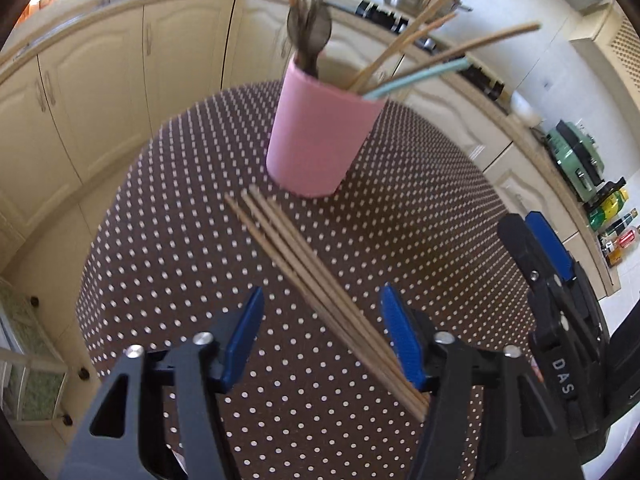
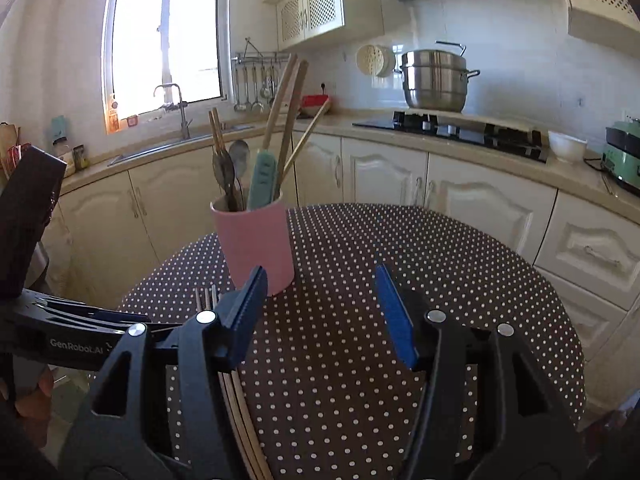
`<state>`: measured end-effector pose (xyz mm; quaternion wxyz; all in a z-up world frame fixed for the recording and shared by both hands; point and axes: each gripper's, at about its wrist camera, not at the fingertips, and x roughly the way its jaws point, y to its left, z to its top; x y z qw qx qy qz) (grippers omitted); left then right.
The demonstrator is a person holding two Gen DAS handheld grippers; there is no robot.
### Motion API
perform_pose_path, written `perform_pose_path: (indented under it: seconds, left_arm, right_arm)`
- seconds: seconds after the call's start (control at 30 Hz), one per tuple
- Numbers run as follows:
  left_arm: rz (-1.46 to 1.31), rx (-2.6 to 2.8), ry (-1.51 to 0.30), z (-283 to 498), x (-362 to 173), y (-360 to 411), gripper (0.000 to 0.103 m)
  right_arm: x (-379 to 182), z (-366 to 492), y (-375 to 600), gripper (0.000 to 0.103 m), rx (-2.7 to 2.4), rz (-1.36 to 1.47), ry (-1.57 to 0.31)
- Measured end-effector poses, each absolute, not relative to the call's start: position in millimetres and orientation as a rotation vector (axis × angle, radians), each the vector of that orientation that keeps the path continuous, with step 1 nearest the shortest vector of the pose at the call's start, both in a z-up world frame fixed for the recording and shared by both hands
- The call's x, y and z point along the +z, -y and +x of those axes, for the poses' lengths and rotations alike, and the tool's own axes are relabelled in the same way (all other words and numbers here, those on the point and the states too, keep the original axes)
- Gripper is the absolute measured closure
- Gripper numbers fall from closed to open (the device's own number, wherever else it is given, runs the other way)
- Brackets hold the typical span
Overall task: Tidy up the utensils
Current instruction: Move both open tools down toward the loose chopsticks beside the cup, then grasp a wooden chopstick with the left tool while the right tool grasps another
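A pink cup (image 1: 316, 136) stands on the dotted table and holds spoons (image 1: 310, 28), wooden chopsticks and a teal-handled tool (image 1: 420, 76). It also shows in the right wrist view (image 2: 256, 244). A bundle of wooden chopsticks (image 1: 312, 276) lies on the cloth in front of the cup, running between the open jaws of my left gripper (image 1: 322, 336). My right gripper (image 2: 320, 312) is open and empty above the table, right of the cup; it shows in the left wrist view (image 1: 532, 248). The chopstick tips (image 2: 206, 296) peek out behind its left finger.
The round table has a brown polka-dot cloth (image 2: 400, 264). Cream kitchen cabinets (image 2: 384, 176) curve around it. A steel pot (image 2: 434, 80) sits on the hob, a green appliance (image 2: 624, 156) at right, a sink (image 2: 176, 148) under the window.
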<state>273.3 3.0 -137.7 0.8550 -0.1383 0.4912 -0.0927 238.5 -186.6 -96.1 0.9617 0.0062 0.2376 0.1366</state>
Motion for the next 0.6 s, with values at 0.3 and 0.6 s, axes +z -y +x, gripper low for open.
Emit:
perform_pose_path:
  seconds: [0.3,0.6]
  left_arm:
    - [-0.238,-0.115,-1.117,291,-173,14,0.059]
    - [-0.12,-0.071,-1.133,302,-184,32,0.06]
  right_arm:
    - [-113,247,200,0.043,0.295,0.033,-0.575]
    - [-120,254,206,0.042,0.306,0.05,-0.605]
